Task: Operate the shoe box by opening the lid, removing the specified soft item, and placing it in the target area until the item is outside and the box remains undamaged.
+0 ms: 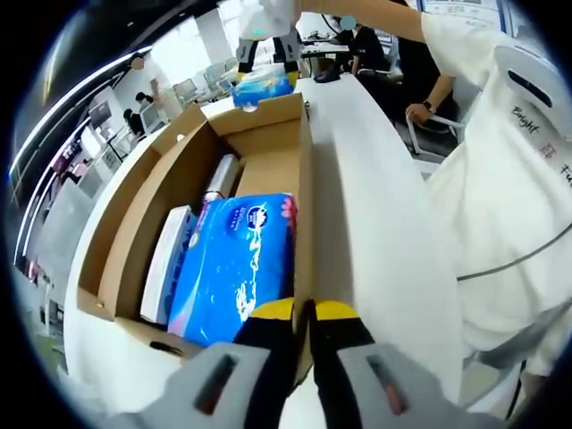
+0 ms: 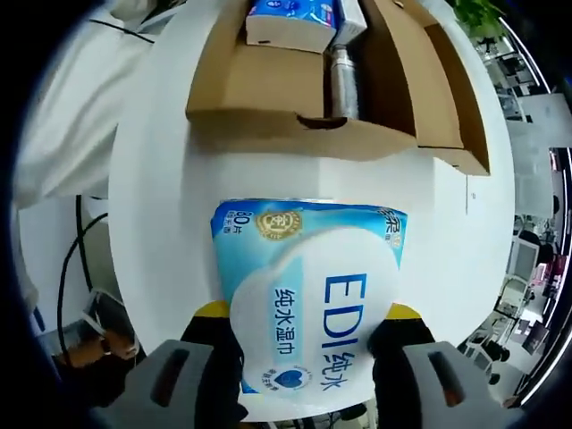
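Cardboard box wall (image 1: pixel 305 223) pinched by left tongs (image 1: pixel 304 313); right tongs (image 2: pixel 308 326) clamp the wipes pack (image 2: pixel 308 295).

White table (image 1: pixel 375 223) — long, smooth surface carrying the items. Beside it stands a person in a white garment (image 1: pixel 509 179) bearing dark lettering; a dark cable (image 1: pixel 518 259) runs across the garment. Further back, a seated person in dark clothing (image 1: pixel 366 45) works at a desk. Green plant foliage (image 2: pixel 478 13) sits near the table's far corner.
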A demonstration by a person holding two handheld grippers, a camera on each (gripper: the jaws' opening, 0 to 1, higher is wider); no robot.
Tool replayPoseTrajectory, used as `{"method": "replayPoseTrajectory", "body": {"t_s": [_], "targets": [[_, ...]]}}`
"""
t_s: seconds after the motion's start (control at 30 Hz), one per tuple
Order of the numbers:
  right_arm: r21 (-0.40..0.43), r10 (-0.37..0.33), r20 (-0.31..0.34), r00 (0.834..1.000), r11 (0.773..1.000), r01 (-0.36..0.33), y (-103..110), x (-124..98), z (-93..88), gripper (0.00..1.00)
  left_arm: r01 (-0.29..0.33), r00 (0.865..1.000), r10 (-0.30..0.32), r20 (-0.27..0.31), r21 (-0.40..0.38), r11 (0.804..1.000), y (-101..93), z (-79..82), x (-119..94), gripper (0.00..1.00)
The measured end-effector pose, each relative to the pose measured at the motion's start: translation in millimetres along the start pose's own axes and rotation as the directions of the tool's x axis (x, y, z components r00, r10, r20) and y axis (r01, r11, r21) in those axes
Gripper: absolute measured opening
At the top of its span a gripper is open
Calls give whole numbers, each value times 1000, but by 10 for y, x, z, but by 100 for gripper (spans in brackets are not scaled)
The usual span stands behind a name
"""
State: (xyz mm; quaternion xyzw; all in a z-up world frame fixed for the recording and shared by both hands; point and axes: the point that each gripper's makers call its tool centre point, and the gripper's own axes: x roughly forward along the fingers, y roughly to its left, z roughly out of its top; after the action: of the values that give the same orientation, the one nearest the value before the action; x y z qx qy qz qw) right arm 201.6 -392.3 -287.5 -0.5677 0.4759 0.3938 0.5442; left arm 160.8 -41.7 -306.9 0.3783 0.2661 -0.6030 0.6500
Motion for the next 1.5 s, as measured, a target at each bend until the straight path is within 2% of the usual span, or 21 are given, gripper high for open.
{"method": "replayPoseTrajectory", "body": {"t_s": [0.37,0.9,1.5], "targets": [[-17,17,-1,1000,1000,-17,66,184,32,57,-1,1000,1,1,1,1000,4,2,-5,5],[-38,60,-8,998,997,-60,241,282,40,57,0,1000,0,3,2,1000,-3,7,-3,5],[-26,85,0,996,996,-85,249,381,45,57,3,1000,-3,5,3,1000,-3,6,-5,4]]}}
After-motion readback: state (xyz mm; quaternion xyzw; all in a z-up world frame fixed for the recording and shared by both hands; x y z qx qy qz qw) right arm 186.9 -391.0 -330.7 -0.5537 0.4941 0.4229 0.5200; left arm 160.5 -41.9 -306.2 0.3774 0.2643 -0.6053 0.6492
